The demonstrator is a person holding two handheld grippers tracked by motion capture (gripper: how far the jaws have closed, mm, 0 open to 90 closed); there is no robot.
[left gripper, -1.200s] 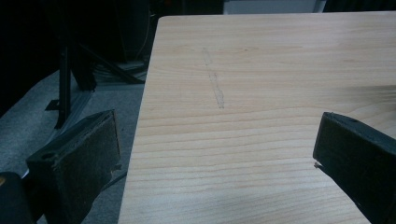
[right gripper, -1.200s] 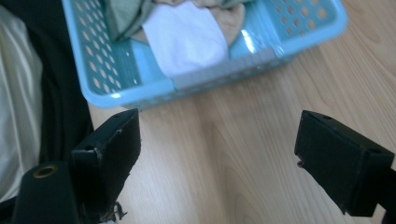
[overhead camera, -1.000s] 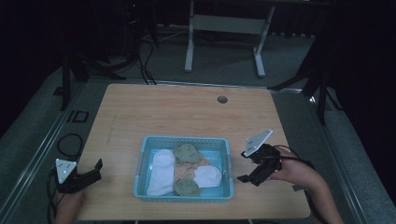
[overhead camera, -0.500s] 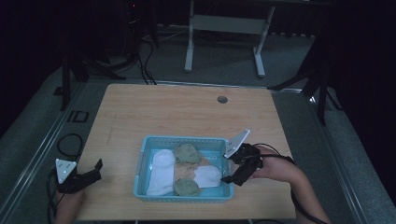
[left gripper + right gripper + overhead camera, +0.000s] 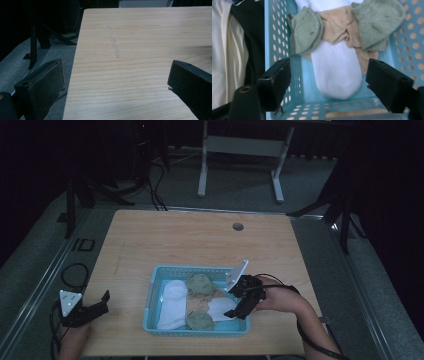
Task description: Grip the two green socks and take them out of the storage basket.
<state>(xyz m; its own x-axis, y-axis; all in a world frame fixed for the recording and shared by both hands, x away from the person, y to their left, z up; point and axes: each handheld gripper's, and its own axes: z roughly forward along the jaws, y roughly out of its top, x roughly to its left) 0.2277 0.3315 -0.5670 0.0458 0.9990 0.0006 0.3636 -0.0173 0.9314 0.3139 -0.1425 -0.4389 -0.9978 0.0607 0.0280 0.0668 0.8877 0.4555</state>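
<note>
- Your high view looks forward and down from above your side of the table [image 5: 200,240], far enough back to take in the whole top, the blue basket [image 5: 155,285] near its front edge, and dark floor beyond.
- Your left gripper view sits low and close over the table's [image 5: 140,50] front left corner, well left of the basket, facing across bare wood toward the far edge, with floor showing past the left edge.
- Your right gripper view hangs close above the basket [image 5: 279,30], looking down into its right end at the socks [image 5: 337,72].
- High and right gripper views share the basket's inside; high and left share the wood left of the basket.
</note>
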